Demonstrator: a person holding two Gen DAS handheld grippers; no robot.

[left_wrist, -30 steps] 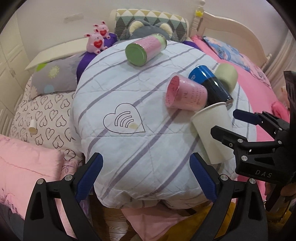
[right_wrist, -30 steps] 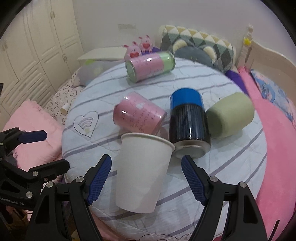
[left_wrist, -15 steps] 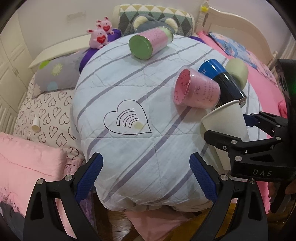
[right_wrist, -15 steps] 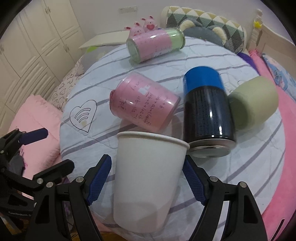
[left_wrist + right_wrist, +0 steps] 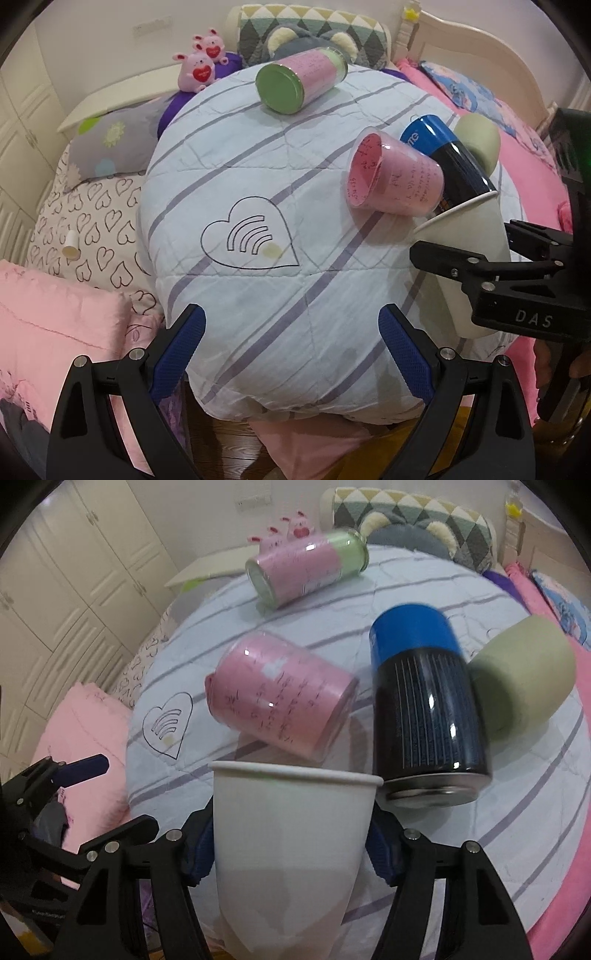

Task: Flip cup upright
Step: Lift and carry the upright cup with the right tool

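Hiding both right gripper (image 5: pixel 291 845) pads, white paper cup (image 5: pixel 291 834), base cropped.

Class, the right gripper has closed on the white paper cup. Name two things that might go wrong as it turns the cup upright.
1. The paper cup is thin; the right gripper squeezing its wall may crush it.
2. Its rim sits right by the pink cup and the blue can; swinging it up may knock them rolling.
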